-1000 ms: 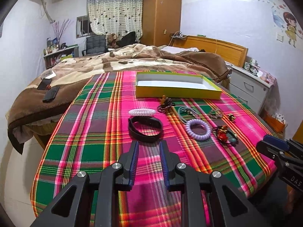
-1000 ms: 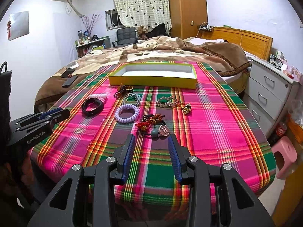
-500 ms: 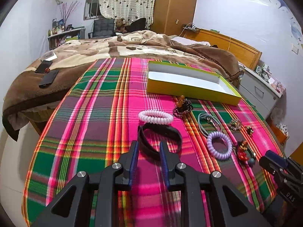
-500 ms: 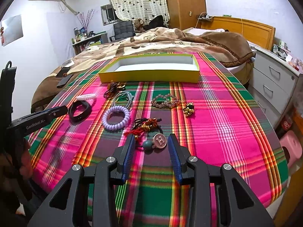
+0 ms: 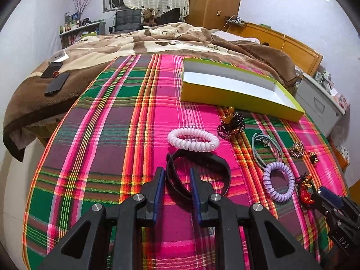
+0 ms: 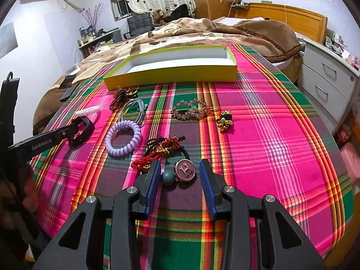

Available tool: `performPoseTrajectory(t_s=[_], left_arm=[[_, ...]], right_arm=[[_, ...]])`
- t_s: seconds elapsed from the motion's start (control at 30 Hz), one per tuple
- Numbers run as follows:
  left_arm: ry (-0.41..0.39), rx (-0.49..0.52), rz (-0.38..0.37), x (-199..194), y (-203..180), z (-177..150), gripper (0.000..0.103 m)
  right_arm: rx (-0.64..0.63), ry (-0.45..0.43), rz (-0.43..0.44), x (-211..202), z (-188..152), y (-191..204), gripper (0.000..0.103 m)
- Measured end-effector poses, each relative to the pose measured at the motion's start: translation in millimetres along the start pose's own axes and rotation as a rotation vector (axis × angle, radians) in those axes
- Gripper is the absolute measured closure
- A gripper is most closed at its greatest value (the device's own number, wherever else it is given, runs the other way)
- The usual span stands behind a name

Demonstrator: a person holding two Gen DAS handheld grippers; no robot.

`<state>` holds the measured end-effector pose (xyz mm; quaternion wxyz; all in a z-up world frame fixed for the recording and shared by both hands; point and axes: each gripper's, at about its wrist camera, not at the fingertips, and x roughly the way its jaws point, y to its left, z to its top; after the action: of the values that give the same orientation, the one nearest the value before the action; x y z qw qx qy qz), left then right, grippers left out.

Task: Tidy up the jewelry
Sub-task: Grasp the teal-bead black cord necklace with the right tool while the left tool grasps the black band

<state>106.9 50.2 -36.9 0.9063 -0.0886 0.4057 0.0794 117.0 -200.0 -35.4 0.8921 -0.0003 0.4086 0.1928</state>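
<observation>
Bracelets and hair ties lie scattered on the plaid cloth (image 5: 108, 121) before the empty yellow box (image 5: 229, 94). Through the left wrist view, we see our left gripper (image 5: 176, 180) with jaws parted, unclamped, straddling the near rim of the black bangle (image 5: 216, 164), which rests just behind the white coil tie (image 5: 193, 139). We judge the bangle light and stiff, so pinching its rim between the pads should do.

Through the right wrist view, our right gripper (image 6: 180, 176) has just been closing slightly, jaws still apart, with the H charm (image 6: 185, 170) and teal bead (image 6: 168, 177) between them, untouched. We judge this charm tie small, smooth and apt to slip; its black elastic (image 6: 180, 148) is soft, so we would take hold at the charm itself
</observation>
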Motion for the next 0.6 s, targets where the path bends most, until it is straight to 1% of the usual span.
performPoseTrajectory(t_s=[0.07, 0.1, 0.13, 0.23, 0.3, 0.37, 0.6], left_arm=[[0.001, 0.009, 0.01, 0.3, -1.7, -0.1, 0.081], [0.001, 0.011, 0.012, 0.3, -2.0, 0.1, 0.081], [0.0, 0.015, 0.013, 0.3, -2.0, 0.0, 0.081], [0.0, 0.02, 0.011, 0.0, -1.6, 0.2, 0.082], [-0.002, 0.026, 0.012, -1.1, -1.6, -0.1, 0.089], [-0.004, 0.037, 0.014, -3.0, -2.5, -1.4, 0.093], [-0.011, 0.048, -0.016, -9.7, -0.5, -5.9, 0.094]], right_arm=[[0.001, 0.004, -0.005, 0.2, 0.2, -0.2, 0.08], [0.003, 0.005, -0.007, 0.2, 0.1, -0.6, 0.084], [0.004, 0.005, -0.008, 0.3, -0.7, -0.5, 0.086], [0.009, 0.004, -0.008, -1.4, -1.7, -1.7, 0.086], [0.011, -0.001, -0.011, -3.1, -1.8, -2.6, 0.086], [0.013, -0.013, -0.01, -7.5, -0.8, -3.4, 0.086], [-0.001, -0.063, -0.004, -24.6, 6.7, 0.7, 0.086]])
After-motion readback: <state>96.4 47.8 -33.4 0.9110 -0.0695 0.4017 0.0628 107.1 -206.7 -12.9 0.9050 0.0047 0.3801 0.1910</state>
